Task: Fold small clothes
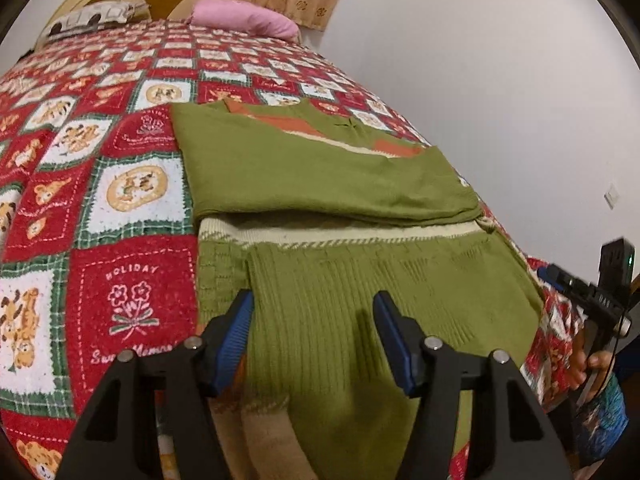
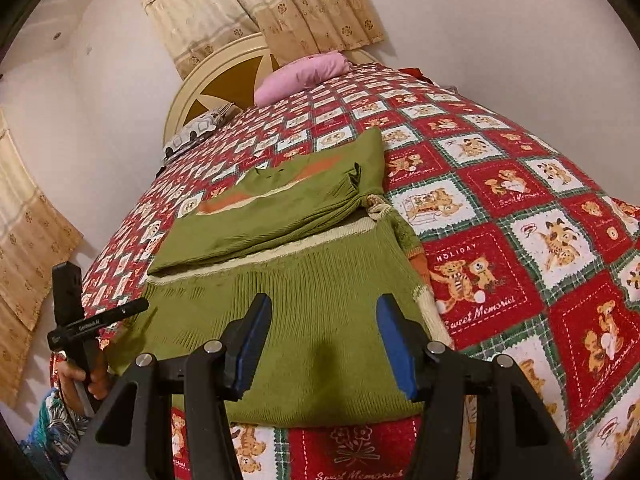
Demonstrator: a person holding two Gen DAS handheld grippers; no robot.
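Left wrist view. The green ribbed knit sweater with cream and orange trim lay on the red, white and green patchwork quilt with bear motifs, filling the frame from centre toward 6 o'clock. Its far part, at about 12 o'clock of the garment, was doubled back toward the camera, the fold edge running across just above a cream stripe. The ribbed near panel lay flat. The left gripper stood at 6 o'clock, blue-padded fingers apart, nothing between them, hovering over the ribbing; contact with the cloth could not be told. At 3 to 4 o'clock, past the bed's edge, the other black handheld tool showed with a hand on its grip. A pink pillow lay at 12 o'clock.

Right wrist view. The same sweater sat centre frame, the doubled layer at 12 o'clock of the flat panel, a bunched sleeve end at about 1 o'clock, a cream cuff poking out at 3 o'clock. The right gripper was at 6 o'clock, fingers spread and empty above the near hem. The quilt filled 3 o'clock.

Progress, as judged: one lengthwise fold looked done. Left: likely tucking the stray sleeve and cuff, then folding again into a compact bundle.
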